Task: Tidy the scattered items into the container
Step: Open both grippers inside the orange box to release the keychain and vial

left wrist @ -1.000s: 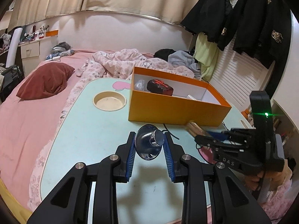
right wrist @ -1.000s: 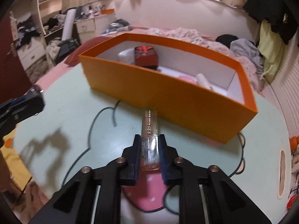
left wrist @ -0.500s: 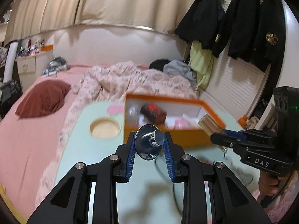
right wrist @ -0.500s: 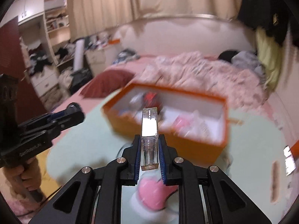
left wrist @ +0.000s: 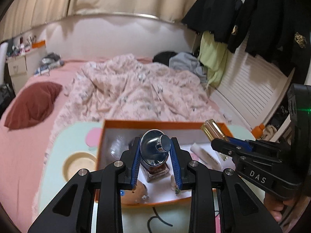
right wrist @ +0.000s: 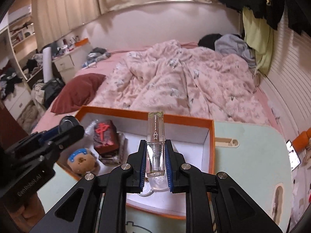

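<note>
Left wrist view first: the left gripper (left wrist: 155, 151) is pinching a shiny chrome knob (left wrist: 155, 149) between its blue pads, hanging right over the orange box (left wrist: 136, 122) on the mint-green table (left wrist: 64, 136). Under it sits a dark red block (left wrist: 156, 169), with a little doll head (left wrist: 134, 193) at the near wall. Further right, the right gripper (left wrist: 223, 145) comes in holding a clear, gold-topped tube (left wrist: 212, 131) over the box's right end.

Right wrist view, same story: that tube (right wrist: 155, 145) is clamped upright-ish between the pads, with the white box floor below it.

So both items look ready to drop. If I were doing it, I'd go lower before letting go. The knob is round and will probably roll or bounce off the red block, so nudge it toward bare floor. The tube is likely glassy, so lay it down flat instead of dropping it. Release one hand at a time so the grippers don't bump.
</note>
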`<state>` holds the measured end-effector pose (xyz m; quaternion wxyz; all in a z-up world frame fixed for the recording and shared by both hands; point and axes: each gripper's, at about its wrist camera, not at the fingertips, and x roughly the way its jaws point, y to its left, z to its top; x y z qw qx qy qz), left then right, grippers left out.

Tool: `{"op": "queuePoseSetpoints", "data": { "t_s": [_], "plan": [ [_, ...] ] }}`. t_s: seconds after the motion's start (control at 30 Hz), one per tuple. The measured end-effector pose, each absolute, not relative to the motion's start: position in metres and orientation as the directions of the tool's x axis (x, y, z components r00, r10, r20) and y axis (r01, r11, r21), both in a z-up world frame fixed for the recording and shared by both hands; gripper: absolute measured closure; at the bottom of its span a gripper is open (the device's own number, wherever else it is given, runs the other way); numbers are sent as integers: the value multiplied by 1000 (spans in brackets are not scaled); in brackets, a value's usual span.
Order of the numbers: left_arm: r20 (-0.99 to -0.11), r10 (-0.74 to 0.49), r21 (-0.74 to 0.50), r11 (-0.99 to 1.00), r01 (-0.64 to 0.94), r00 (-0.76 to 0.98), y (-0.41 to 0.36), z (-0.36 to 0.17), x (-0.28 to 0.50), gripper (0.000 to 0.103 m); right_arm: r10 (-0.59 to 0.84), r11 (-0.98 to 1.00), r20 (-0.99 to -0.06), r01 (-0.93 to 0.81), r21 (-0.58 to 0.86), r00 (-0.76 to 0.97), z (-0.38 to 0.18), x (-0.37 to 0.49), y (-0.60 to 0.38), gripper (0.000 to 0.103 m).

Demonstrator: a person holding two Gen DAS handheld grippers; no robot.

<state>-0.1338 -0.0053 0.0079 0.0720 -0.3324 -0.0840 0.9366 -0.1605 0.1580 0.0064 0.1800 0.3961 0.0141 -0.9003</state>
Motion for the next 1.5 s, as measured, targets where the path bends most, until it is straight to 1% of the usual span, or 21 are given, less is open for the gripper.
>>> {"op": "queuePoseSetpoints", "data": {
  "t_s": [0.1, 0.2, 0.33, 0.37, 0.4, 0.43, 0.47, 0.5, 0.53, 0.6, 0.67, 0.73, 0.93, 1.0, 1.17, 1.23, 1.37, 1.5],
  "plan": [
    [-628, 172, -186, -980, -68, -759, -4, -2, -138, 73, -298, -941, -725, 318, 115, -621, -1, -165, 160, 86],
    [-640, 168, -192, -980, -56, -750, -7, -7, -141, 73, -302, -943, -722, 304, 133, -622, -6, -169, 162, 86],
    [-629, 165, -197, -979, -49, -759, -7, -9, -138, 72, -317, -942, -706, 295, 158, -634, -8, -172, 165, 85],
    [-627, 166, -198, -979, -51, -761, -7, -9, -137, 69, -323, -941, -698, 297, 164, -639, -8, -171, 166, 76],
    [-627, 169, -202, -978, -51, -761, -8, -9, -136, 61, -330, -939, -692, 299, 170, -642, -7, -170, 167, 53],
    [-627, 172, -208, -977, -50, -760, -9, -9, -136, 50, -341, -936, -684, 301, 184, -645, -5, -168, 168, 44],
    [-625, 183, -220, -974, -53, -759, -11, -7, -134, 45, -356, -932, -674, 302, 202, -647, -3, -166, 171, 39],
    [-618, 197, -237, -970, -59, -762, -14, -5, -131, 39, -364, -929, -669, 303, 211, -649, -1, -164, 173, 39],
    [-611, 204, -248, -967, -59, -765, -17, -3, -129, 36, -365, -929, -667, 304, 212, -649, 1, -163, 174, 39],
    [-604, 196, -255, -966, -46, -772, -24, 1, -126, 35, -363, -929, -669, 305, 208, -648, 4, -159, 180, 39],
    [-629, 180, -239, -971, -33, -757, -29, 0, -126, 34, -368, -927, -686, 307, 217, -628, 4, -158, 184, 39],
    [-654, 204, -237, -970, -59, -728, -30, -5, -126, 34, -382, -920, -694, 319, 226, -610, 2, -155, 188, 39],
    [-673, 203, -166, -979, -122, -712, -11, -12, -109, 34, -387, -911, -704, 362, 195, -595, 1, -148, 188, 39],
    [-673, 172, -121, -985, -122, -719, -3, -13, -100, 34, -377, -913, -705, 372, 171, -601, -1, -146, 185, 39],
    [-664, 228, -192, -972, -133, -712, -7, -14, -89, 34, -338, -911, -720, 402, 89, -606, -5, -133, 171, 39],
    [-669, 231, -197, -972, -130, -706, -5, -14, -84, 34, -355, -900, -749, 423, 110, -560, -10, -132, 166, 37],
    [-671, 244, -214, -968, -132, -700, -4, -13, -77, 34, -366, -899, -746, 419, 129, -556, -10, -126, 165, 36],
    [-673, 252, -217, -966, -140, -695, -4, -12, -70, 34, -358, -896, -754, 431, 110, -551, -10, -115, 162, 36]
  ]
}}
